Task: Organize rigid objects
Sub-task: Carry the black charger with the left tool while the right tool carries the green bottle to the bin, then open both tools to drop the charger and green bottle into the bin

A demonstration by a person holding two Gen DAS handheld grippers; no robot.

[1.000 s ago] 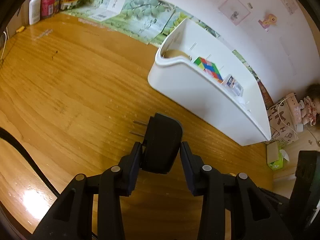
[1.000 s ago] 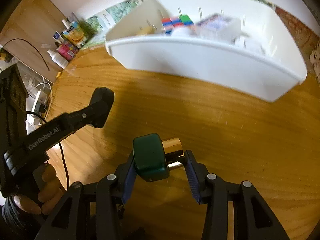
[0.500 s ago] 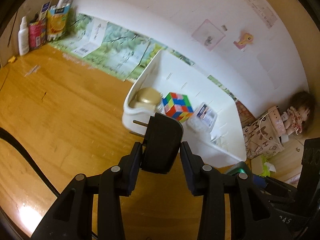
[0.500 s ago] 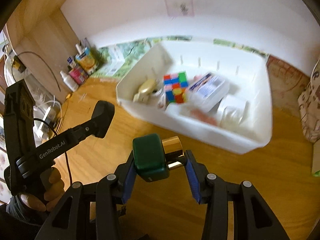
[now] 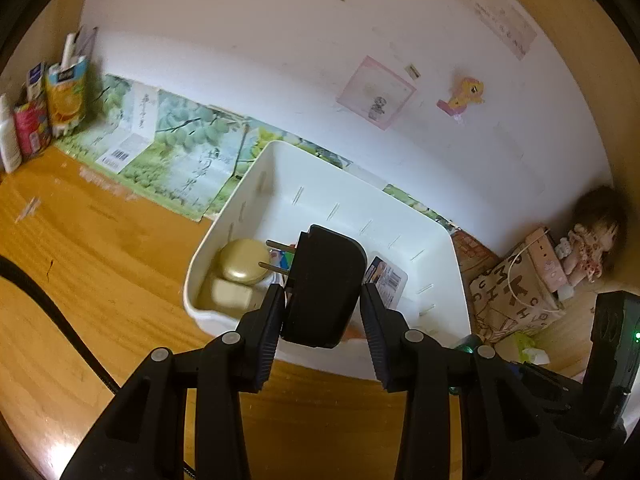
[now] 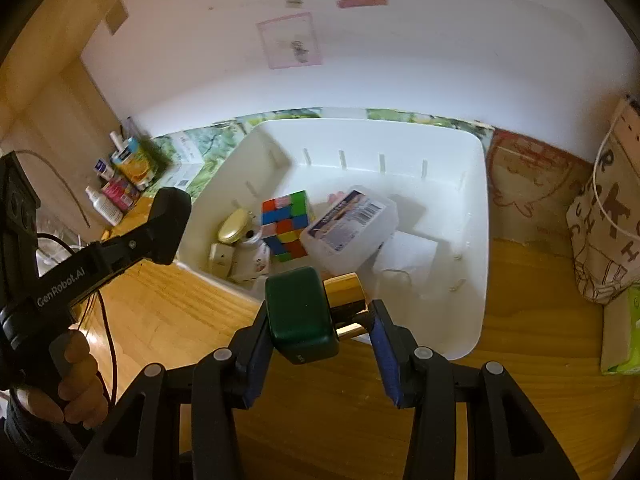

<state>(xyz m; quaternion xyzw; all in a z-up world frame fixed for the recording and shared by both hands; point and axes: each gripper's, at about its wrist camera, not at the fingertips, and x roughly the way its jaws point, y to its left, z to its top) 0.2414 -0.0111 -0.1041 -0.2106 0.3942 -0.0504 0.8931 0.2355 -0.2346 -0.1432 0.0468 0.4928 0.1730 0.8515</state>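
My left gripper (image 5: pixel 322 312) is shut on a black plug adapter (image 5: pixel 324 284), its two metal prongs pointing left over the near rim of the white bin (image 5: pixel 436 240). My right gripper (image 6: pixel 318 320) is shut on a dark green bottle with a gold cap (image 6: pixel 300 316), held at the near wall of the white bin (image 6: pixel 478 240). Inside the bin lie a colour cube (image 6: pixel 286 224), a clear plastic box with a label (image 6: pixel 352 228), a gold-lidded jar (image 6: pixel 234 230) and small white boxes. The left gripper (image 6: pixel 168 224) also shows in the right wrist view, held by a hand (image 6: pixel 76 384).
Bottles and cartons (image 5: pixel 44 108) stand at the far left corner of the wooden table (image 5: pixel 80 264). Green printed sheets (image 5: pixel 180 160) lie along the wall. A patterned bag (image 5: pixel 516 296) and a doll (image 5: pixel 588 248) sit right of the bin. A black cable (image 5: pixel 48 308) crosses the table's left.
Both grippers rose and came nearer the bin, each still holding its object. The bin's inside, earlier seen side-on, now shows from above.
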